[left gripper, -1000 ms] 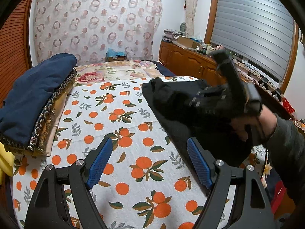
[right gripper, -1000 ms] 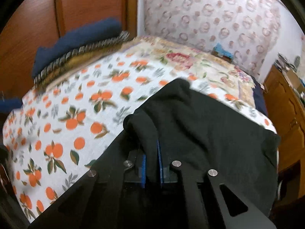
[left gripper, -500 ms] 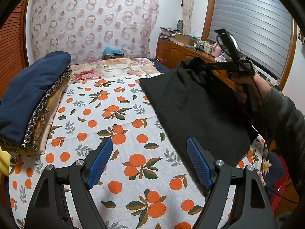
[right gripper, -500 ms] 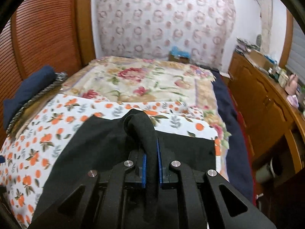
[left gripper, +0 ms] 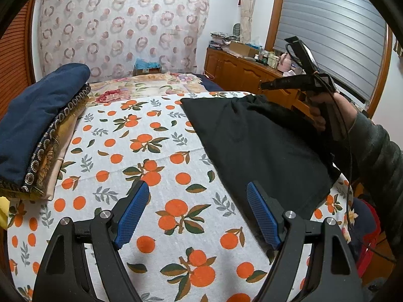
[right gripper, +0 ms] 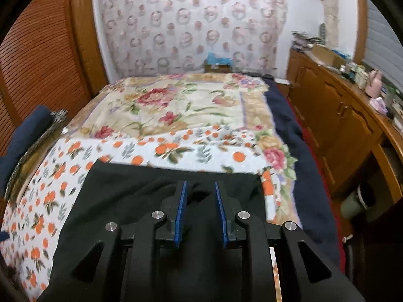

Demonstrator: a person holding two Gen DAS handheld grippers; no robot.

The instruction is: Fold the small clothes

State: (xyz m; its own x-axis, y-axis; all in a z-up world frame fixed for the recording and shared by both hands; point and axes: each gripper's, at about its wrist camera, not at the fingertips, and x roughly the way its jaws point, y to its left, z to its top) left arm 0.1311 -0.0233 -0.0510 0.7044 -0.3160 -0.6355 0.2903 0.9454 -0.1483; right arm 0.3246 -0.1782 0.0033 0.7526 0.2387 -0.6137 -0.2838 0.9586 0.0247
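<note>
A black garment (left gripper: 254, 146) lies spread on the orange-print sheet (left gripper: 151, 156) at the right of the bed. It also shows in the right wrist view (right gripper: 131, 196). My left gripper (left gripper: 196, 209) is open and empty, low over the sheet, just left of the garment's near edge. My right gripper (right gripper: 200, 196) is open above the garment's far edge, with a raised fold of the cloth lying loose between its blue pads (right gripper: 180, 214). In the left wrist view the right gripper (left gripper: 267, 84) hovers above the garment's far right corner.
A stack of folded blankets with a navy one on top (left gripper: 37, 125) sits at the left edge of the bed. A floral quilt (right gripper: 176, 103) covers the far half. A wooden cabinet (right gripper: 340, 123) with clutter runs along the right.
My right gripper has opened and let go of the black garment, which has dropped flat onto the sheet. The left gripper has stayed open and nearly still.
</note>
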